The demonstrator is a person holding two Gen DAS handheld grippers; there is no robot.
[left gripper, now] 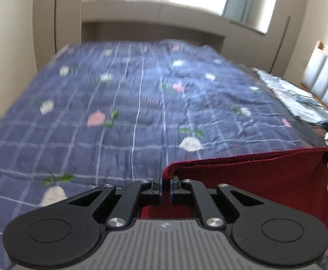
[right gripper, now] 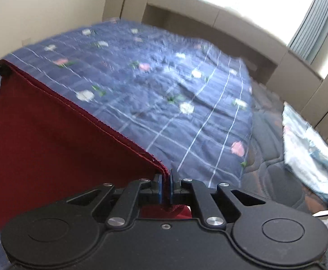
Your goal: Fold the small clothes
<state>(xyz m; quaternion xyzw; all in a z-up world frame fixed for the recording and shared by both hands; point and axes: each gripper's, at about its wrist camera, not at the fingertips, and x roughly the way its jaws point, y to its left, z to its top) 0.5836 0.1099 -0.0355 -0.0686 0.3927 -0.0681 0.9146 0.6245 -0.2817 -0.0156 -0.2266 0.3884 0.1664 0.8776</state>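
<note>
Left wrist view: the left gripper (left gripper: pixel 166 183), angled down over the bed (left gripper: pixel 119 112), pinches one corner of the red garment (left gripper: pixel 254 180); the right gripper (right gripper: pixel 166 180) clamps the other, cloth stretched between them.
</note>
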